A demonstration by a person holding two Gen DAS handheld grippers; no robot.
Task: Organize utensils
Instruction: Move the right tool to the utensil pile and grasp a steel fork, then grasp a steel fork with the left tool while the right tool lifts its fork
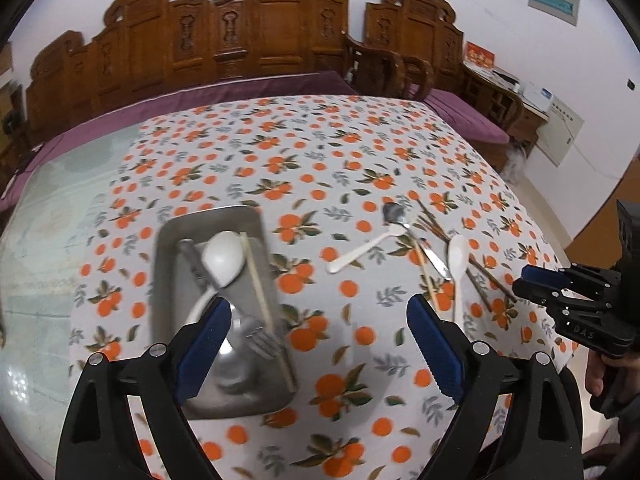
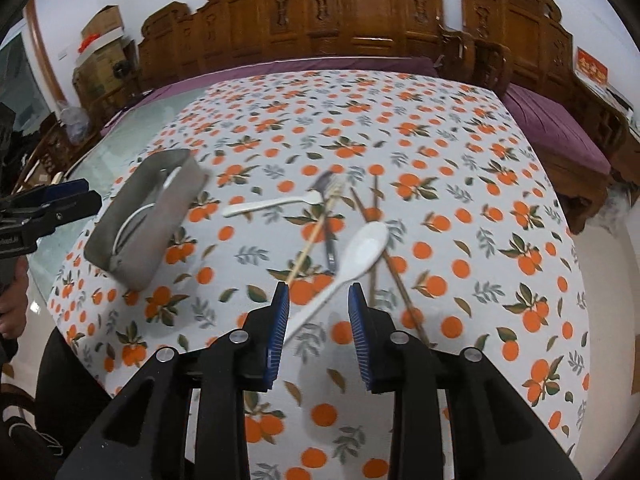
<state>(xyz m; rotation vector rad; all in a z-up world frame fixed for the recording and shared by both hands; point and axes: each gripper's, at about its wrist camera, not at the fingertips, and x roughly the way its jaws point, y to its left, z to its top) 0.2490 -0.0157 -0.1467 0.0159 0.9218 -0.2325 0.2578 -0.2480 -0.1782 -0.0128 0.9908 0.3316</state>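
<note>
White plastic, thin-walled: the long spoon (image 2: 356, 256) nearest the right claw (image 2: 318, 300) looks light and stiff, probably slick on its glazed bowl. Best hold is judged to be across the slim handle, below the bowl, where the flat pads can pinch it without it rolling.

Position: in the right wrist view the spoon lies diagonally on the orange-print cloth of the desk (image 2: 480, 184), bowl up and away, handle running down toward the claw. The handle end sits just in front of the gap between the pads, slightly toward the left pad. The right claw is partly open, nothing between its pads, and not touching the spoon so far as can be told.

Clutter to mind: the spoon rests over dark brown chopsticks (image 2: 394, 280); a pale wooden chopstick (image 2: 308, 248) and a metal spoon (image 2: 329, 236) lie just beside it. A second white spoon (image 2: 268, 204) lies apart, nearer the tray. Chopsticks are thin and will likely skid if nudged.

Left claw (image 1: 320, 312) is spread wide and empty, hanging over the near end of the steel tray (image 1: 168, 264). The tray already holds a white ladle-type spoon (image 1: 222, 260), a pale chopstick (image 1: 260, 292) and a metal fork (image 1: 260, 340). The left pad overlaps the tray in view; contact cannot be told.

Loose utensils lie to the right of the tray, well apart from it.
</note>
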